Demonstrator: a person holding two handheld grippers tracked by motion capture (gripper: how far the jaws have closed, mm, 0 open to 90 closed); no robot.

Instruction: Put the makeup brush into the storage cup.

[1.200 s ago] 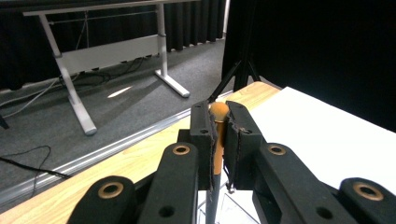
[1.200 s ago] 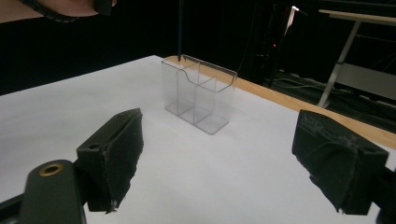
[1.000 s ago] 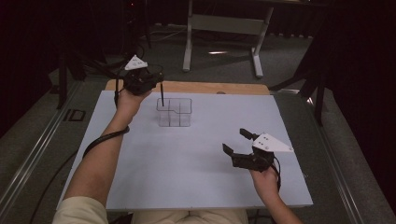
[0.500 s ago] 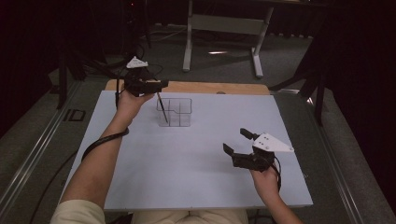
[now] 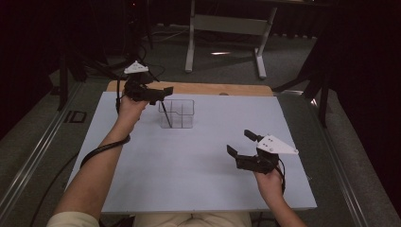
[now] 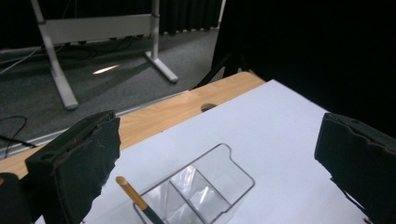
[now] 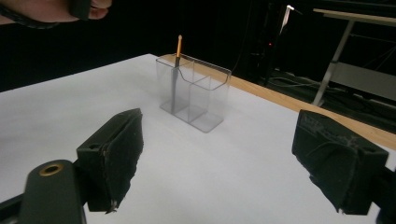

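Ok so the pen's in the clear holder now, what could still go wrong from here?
The pen leans in a corner compartment of the clear holder, its orange end above the rim. The left gripper, whose jaws have just been opening with nothing between them, hangs close above that end, so a careless pull-back might clip it and tip the pen or the holder, which looks light. The holder also sits toward the far edge of the white board; a nudge could slide it.

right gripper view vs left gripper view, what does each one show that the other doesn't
Right gripper view: the clear organizer side-on, the pen standing in its end compartment, and the left hand above.
Left gripper view: the organizer's open top from above, and a hole in the wooden strip.
Both: their own jaws wide apart with nothing between, the white table, the pen's orange end.
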